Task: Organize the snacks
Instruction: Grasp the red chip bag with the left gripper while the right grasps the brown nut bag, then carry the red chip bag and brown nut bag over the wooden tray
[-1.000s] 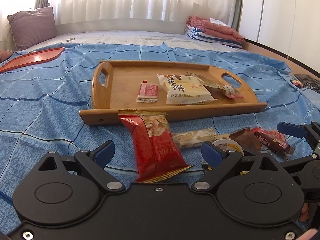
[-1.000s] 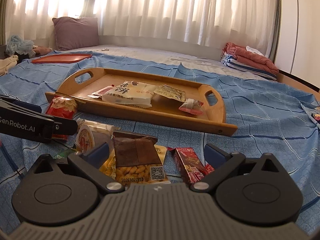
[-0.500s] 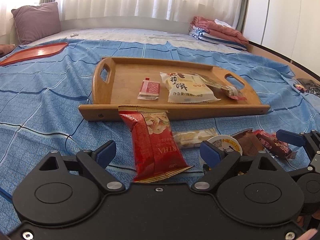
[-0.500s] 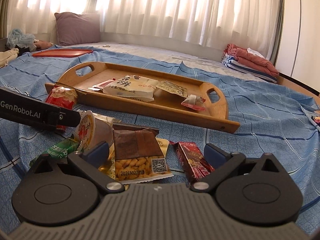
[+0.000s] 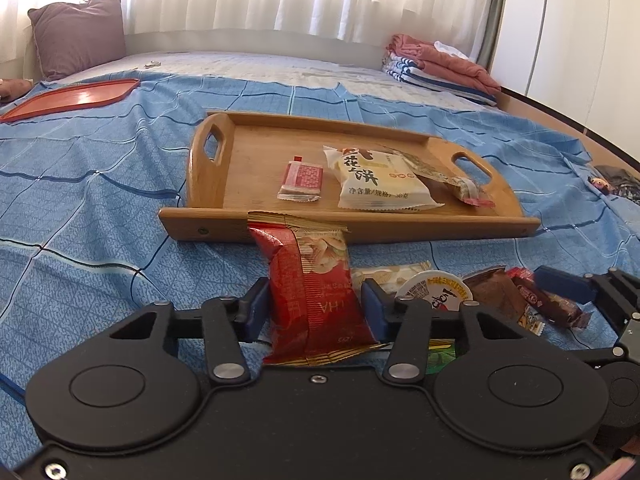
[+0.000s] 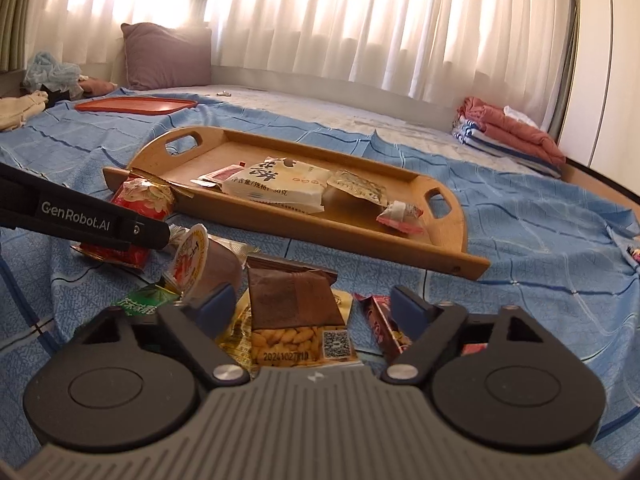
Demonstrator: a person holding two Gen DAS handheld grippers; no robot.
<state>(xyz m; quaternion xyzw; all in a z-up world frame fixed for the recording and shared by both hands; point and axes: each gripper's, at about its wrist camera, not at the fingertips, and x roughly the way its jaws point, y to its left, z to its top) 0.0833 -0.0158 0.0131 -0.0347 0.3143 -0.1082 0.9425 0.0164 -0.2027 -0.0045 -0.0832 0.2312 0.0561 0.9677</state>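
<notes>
Bright daylight thru white curtains (image 6: 360, 20) at 12 o'clock, blown out w/ glare. Pics sharp; strong fisheye bend at edges, dark vignette corners.

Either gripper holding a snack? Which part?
Left gripper is closing on the red foil snack bag, pads at its lower side edges. Right gripper is closing around the brown peanut packet, not gripping yet.
</notes>
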